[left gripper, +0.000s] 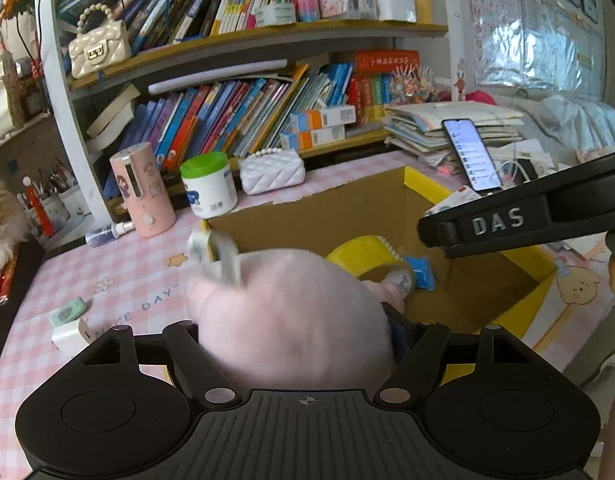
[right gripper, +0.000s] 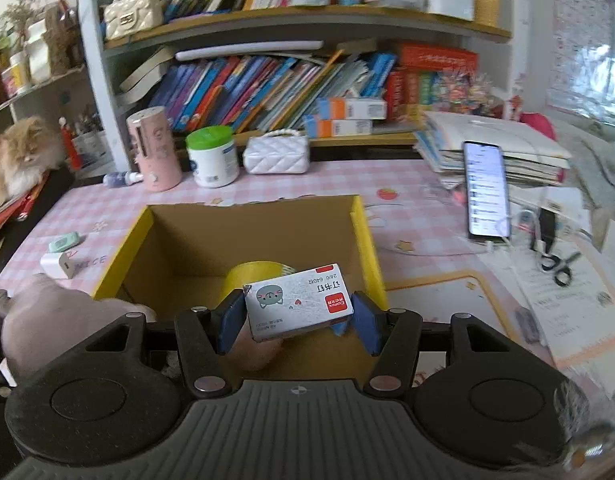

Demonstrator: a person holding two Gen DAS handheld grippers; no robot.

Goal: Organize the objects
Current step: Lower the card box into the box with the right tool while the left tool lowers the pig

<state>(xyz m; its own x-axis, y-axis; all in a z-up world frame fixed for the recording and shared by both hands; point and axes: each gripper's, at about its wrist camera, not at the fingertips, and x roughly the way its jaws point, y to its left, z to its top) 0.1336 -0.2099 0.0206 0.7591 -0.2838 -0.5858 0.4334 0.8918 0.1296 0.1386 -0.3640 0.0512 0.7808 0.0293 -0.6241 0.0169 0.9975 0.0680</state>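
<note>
Fingers: the right gripper (right gripper: 298, 316) has its blue pads (right gripper: 230, 322) pressed against both short ends of a small staple box (right gripper: 297, 302), held level over the near part of the cardboard box (right gripper: 141, 236). The left gripper (left gripper: 291, 344) is wrapped around a pink plush toy (left gripper: 287, 316); the fingertips are buried behind the plush, so the exact gap can't be read, but the toy fills the space between the arms and hangs off the table, so I judge it gripped.

Position: the plush sits at the near-left corner of the cardboard box, partly over the rim (its tag is blurred, suggesting motion). Already inside the box: a yellow tape roll (left gripper: 363, 256) and a small blue packet (left gripper: 421, 272). Out on the pink checked tablecloth (right gripper: 407, 184): a mint eraser-like item (right gripper: 65, 241) and a white charger (right gripper: 55, 264), both left of the box.

Step in hand (judgement): both hands are delivering items into the box at once.

Next move calls for: lowering each item below the rim before releasing, and keeping the two grippers apart, since they share a narrow opening. The staple box should go beside the tape roll, not on it.
</note>
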